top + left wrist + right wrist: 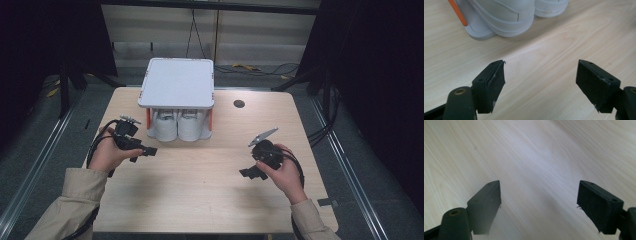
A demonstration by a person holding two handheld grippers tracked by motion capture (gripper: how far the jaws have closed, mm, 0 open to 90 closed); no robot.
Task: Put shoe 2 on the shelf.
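- Shoes (177,126), white pair, toes forward under white shelf rack (176,82) at table's (200,200) far middle.
- Left gripper (145,151): jaws spread wide, nothing held, just left of shoes, apart from them; toe of nearest shoe (506,17) ahead in left gripper view.
- Right gripper (252,172): jaws wide apart, empty, above bare wood, well apart from shoes.

White shoes (177,125) were seen under a grey rack (176,82) with orange posts; the table (200,190) was pale wood-grained.
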